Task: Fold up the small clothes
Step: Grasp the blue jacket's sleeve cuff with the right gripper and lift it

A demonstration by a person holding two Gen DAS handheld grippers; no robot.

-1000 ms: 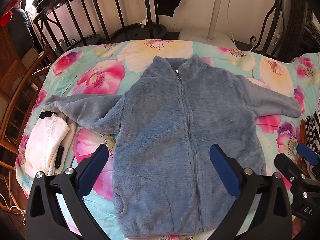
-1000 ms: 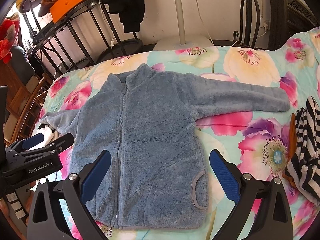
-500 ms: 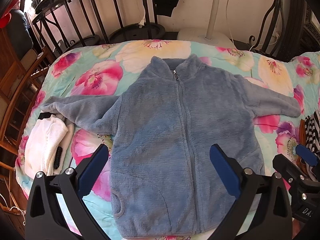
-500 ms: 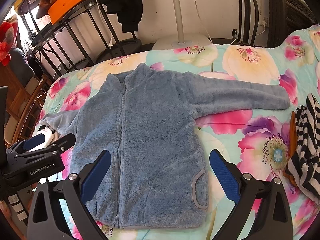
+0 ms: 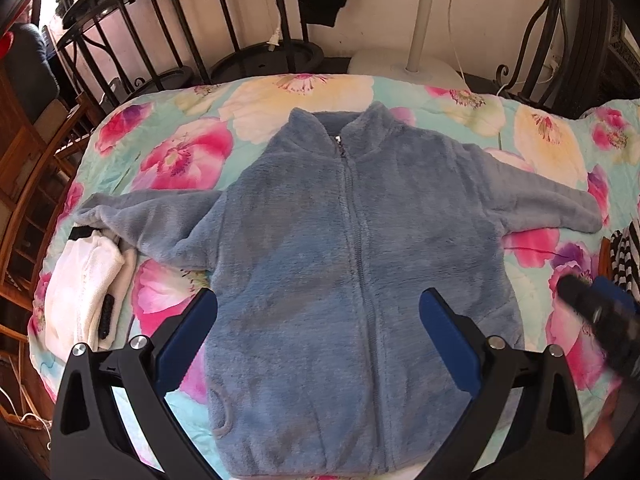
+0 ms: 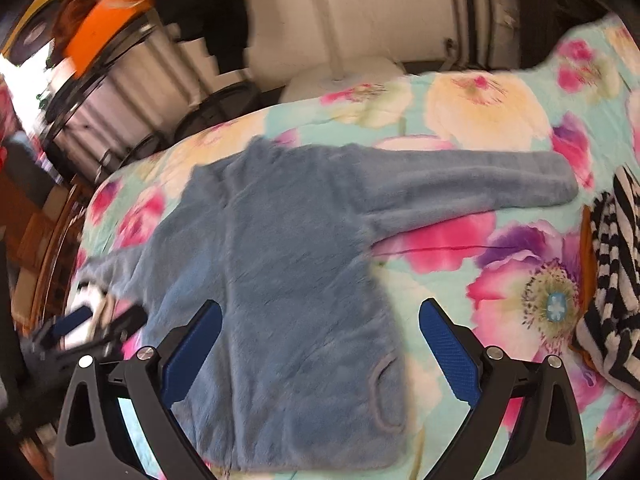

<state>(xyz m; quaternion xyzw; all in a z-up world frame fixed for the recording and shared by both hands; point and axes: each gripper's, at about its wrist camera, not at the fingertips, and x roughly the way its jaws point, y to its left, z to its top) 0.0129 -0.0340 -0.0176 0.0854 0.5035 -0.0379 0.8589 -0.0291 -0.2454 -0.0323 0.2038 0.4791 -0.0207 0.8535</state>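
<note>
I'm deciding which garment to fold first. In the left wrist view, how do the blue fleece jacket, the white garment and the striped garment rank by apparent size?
1. Blue fleece jacket, by far the largest.
2. White garment.
3. Striped garment, though the frame edge cuts it off, so its true size is unsure.

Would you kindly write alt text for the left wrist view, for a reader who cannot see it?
A blue fleece jacket lies zipped and flat, sleeves spread, on a floral bedspread, with the open left gripper above its lower half. A white garment lies under the picture-left cuff, a striped garment at the right edge near the blurred right gripper.
</note>
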